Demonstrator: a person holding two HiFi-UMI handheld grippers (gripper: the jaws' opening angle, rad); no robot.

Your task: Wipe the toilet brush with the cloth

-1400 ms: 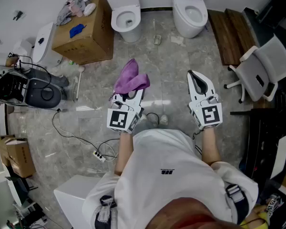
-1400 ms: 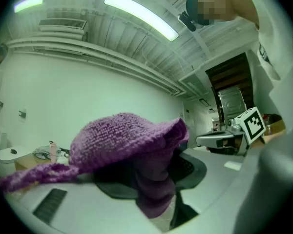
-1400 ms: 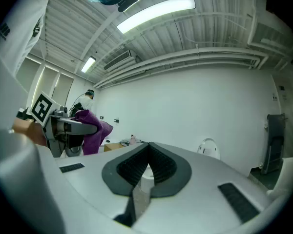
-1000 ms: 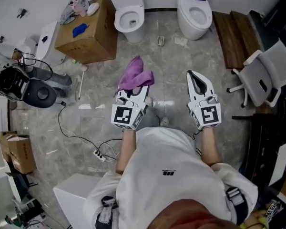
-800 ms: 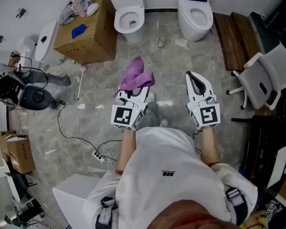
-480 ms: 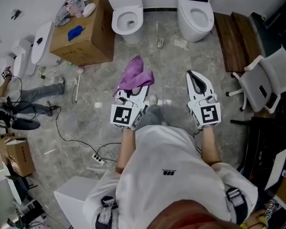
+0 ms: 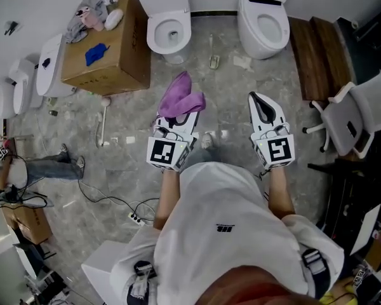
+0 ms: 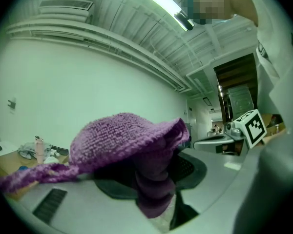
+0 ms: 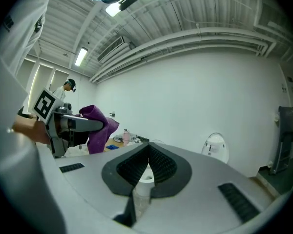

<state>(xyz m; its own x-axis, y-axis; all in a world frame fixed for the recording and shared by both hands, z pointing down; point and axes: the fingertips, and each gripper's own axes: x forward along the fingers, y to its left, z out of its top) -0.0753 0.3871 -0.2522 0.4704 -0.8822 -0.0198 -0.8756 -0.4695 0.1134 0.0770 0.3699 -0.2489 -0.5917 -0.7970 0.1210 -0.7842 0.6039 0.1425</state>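
Overhead, a person in a white shirt (image 7: 222, 234) stands on a grey marbled floor (image 7: 235, 81) with a gripper in each hand, both pointing away from the body towards a white wall. The left gripper (image 7: 178, 119) pinches a purple cloth (image 7: 181, 97). Thick folded fabric is wedged between its jaws and holds them apart, and the rest of the cloth flops out past the tips in a rounded heap. The right gripper (image 7: 258, 101) holds nothing, and its dark ribbed pads are pressed together. The two grippers sit side by side, well apart from each other. Ahead of them, against the wall, stand a white toilet (image 7: 167, 19) and a second toilet (image 7: 265, 14). To the left of these in the head view is a cardboard box (image 7: 108, 59) with a blue item (image 7: 95, 53) and other small clutter on top. On the floor just beside the box lies a slim white stick (image 7: 102, 116) with a rounded end. It may be the toilet brush, but it is too small to tell, and it lies well apart from the cloth. On the right of the head view are dark wooden boards (image 7: 311, 49) and a white office chair (image 7: 355, 116). A power strip (image 7: 136, 218) with its cable lies on the floor near the person.
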